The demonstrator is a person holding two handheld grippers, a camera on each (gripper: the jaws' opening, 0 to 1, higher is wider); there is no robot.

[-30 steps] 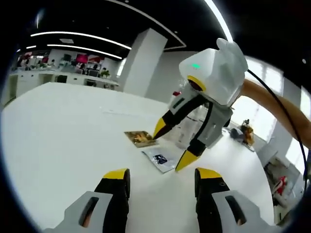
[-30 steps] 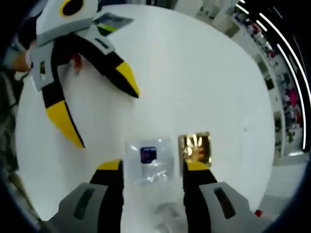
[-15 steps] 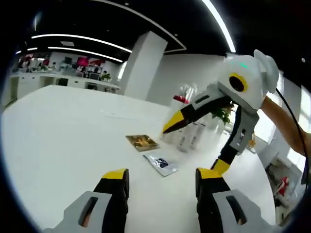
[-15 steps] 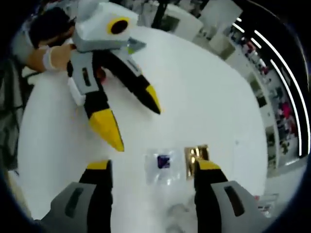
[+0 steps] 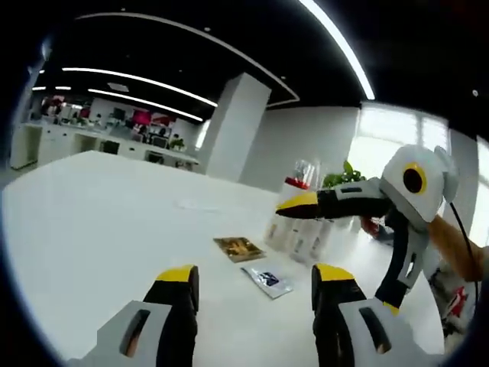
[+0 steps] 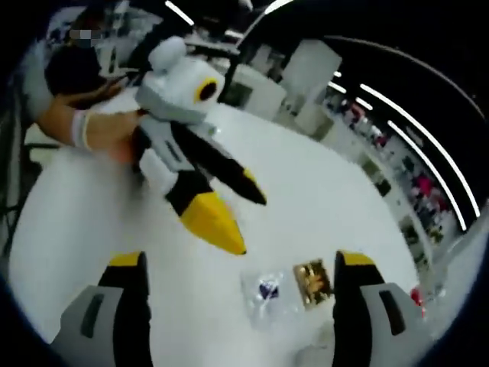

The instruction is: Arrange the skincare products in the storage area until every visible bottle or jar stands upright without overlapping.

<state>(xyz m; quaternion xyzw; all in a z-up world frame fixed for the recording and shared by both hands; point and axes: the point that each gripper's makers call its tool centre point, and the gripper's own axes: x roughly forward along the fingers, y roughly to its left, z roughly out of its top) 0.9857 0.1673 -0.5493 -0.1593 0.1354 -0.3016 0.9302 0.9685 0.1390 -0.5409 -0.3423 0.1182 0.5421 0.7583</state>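
Two flat sachets lie on the white table: a gold one and a clear one with a blue label. Just beyond them stands a small group of clear bottles, upright. My left gripper is open over the table, short of the sachets, with nothing between its jaws. My right gripper comes in from the right, open wide, hovering above the bottles. In the right gripper view the gold sachet and the clear sachet lie between my right gripper's open jaws, and the left gripper hangs open above the table.
A red-capped clear container stands behind the bottles. A person's arm holds the left gripper. The white table stretches wide and bare to the left in the left gripper view. Office desks and a white pillar lie beyond.
The right gripper has lifted off the sachets and swung right and back, its jaws spread wider. Both views have tilted up, showing more of the room.
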